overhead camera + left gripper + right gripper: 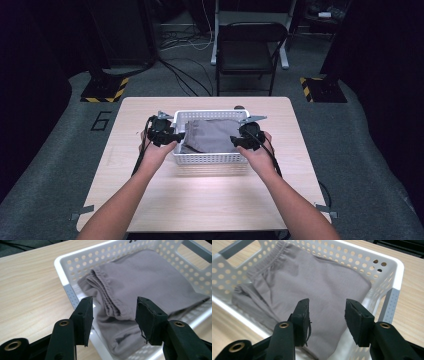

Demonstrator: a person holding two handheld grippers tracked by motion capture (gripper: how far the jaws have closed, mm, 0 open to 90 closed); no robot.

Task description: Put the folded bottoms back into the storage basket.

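Your table [205, 192] carries a white perforated basket [210, 159] at its middle, and the folded grey cloth [212, 134] lies inside it, filling most of the floor. The cloth's long axis runs across you, from one short wall of the basket to the other, so each end lies toward one of your hands.

Your left gripper [172, 137] hovers at the left short wall, aimed inward; in the left gripper view the stacked, stitched edges of the cloth [140, 285] lie just ahead of and below its released jaws, which have nothing between them.

Your right gripper [236, 142] hovers above the cloth's right end; the smooth fold [319, 287] lies directly under its parted, empty jaws.

Both hands look about equally near, so any pickup likely turns on reaching down and inward from both ends at once.
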